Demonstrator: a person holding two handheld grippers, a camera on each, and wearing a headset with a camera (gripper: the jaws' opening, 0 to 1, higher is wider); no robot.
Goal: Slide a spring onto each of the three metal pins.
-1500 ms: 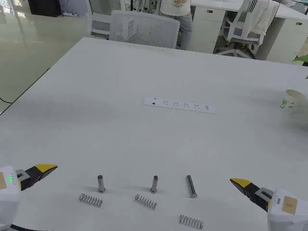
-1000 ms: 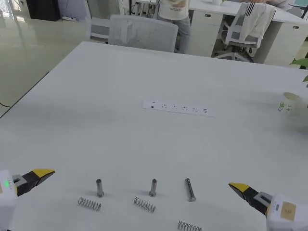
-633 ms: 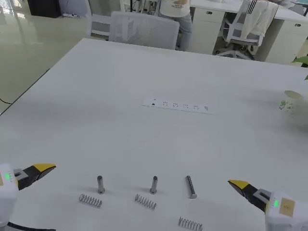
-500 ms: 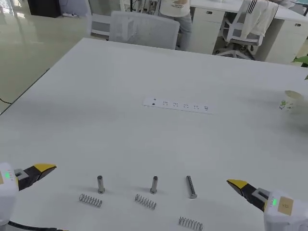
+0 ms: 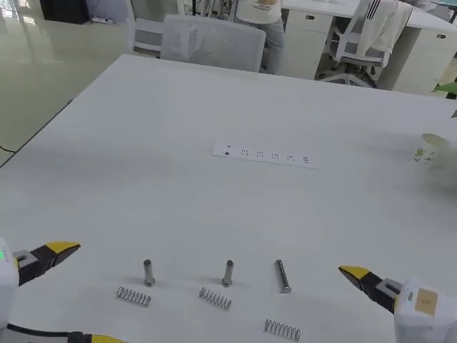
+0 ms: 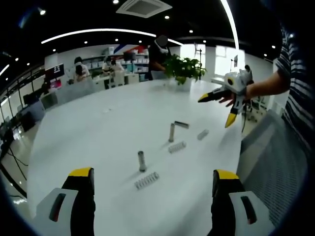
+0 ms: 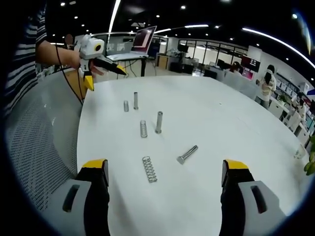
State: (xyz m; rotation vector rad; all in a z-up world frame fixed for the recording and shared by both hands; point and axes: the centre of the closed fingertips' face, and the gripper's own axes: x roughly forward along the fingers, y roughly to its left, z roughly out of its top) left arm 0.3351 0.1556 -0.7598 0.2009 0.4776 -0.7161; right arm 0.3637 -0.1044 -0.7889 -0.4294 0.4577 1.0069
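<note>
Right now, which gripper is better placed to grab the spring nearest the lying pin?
Right. The right gripper, fingers open, has that spring just ahead; the left gripper is much farther off.

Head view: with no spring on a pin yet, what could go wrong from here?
1. The left pin and middle pin stand upright, unsupported; a nudge from a gripper could topple them.
2. The right pin lies flat, so it likely needs holding before a spring goes on.
3. The springs are thin and may roll or slip from the left gripper or right gripper, both open now.
</note>
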